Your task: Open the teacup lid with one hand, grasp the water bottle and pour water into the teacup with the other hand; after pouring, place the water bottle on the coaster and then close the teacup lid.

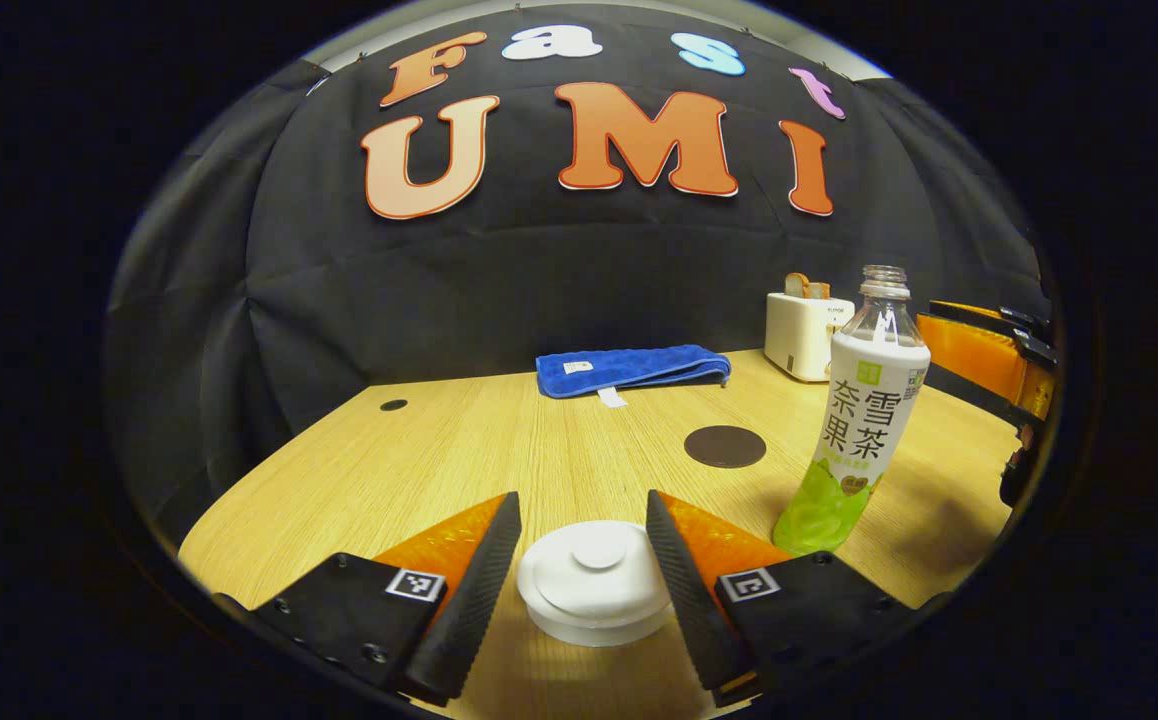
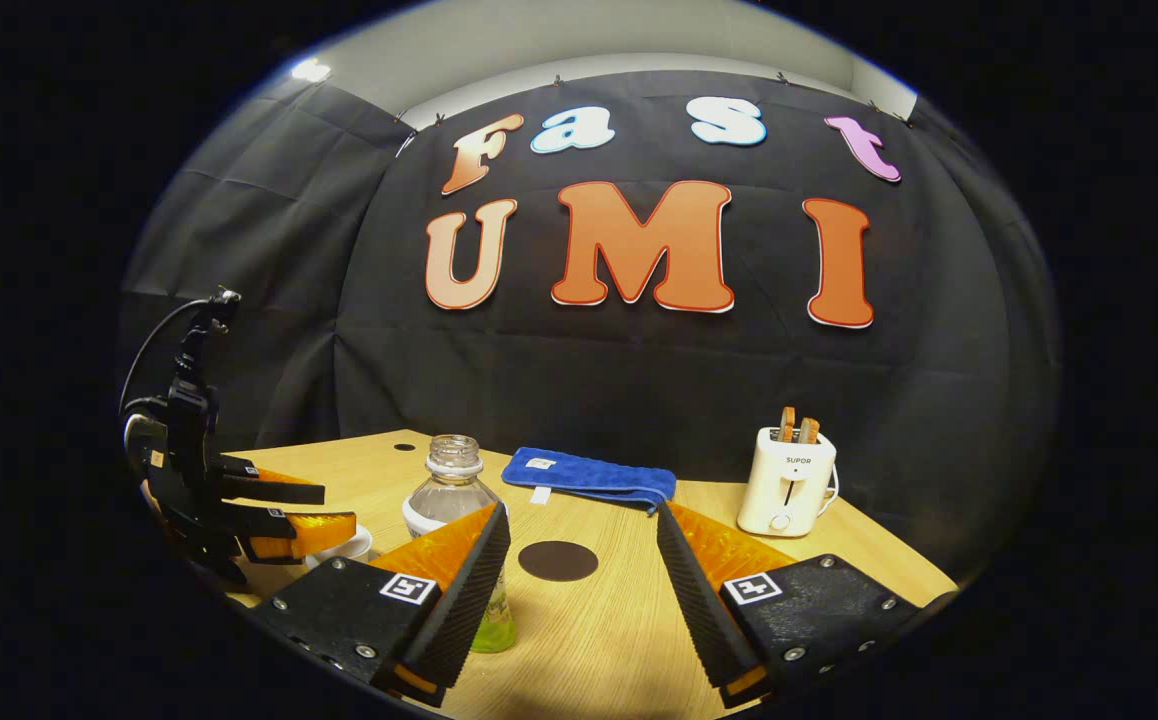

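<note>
Between the spread fingers of the left gripper (image 1: 584, 560) sits the white teacup lid (image 1: 595, 580), its round knob roughly centred in the gap; the jaws stand wide, each finger just beside the lid's rim and, as far as the left gripper view shows, not yet pressing on it. To do this step well, I judge the fingers should close evenly on the lid or its knob and lift straight up, so the teacup beneath is not dragged across the wooden table (image 1: 499, 440). The right gripper (image 2: 584, 575) also hangs wide open and holds nothing (its left finger overlaps the water bottle (image 2: 451, 485) in the right gripper view, but whether it touches is unclear). That bottle stands upright and uncapped, just to the right of the teacup. Beyond it lies the dark round coaster (image 1: 725, 446), bare, waiting for the bottle later. Farther back rest a folded blue towel (image 1: 631, 367) and a white toaster (image 1: 805, 333), well apart from the work.
</note>
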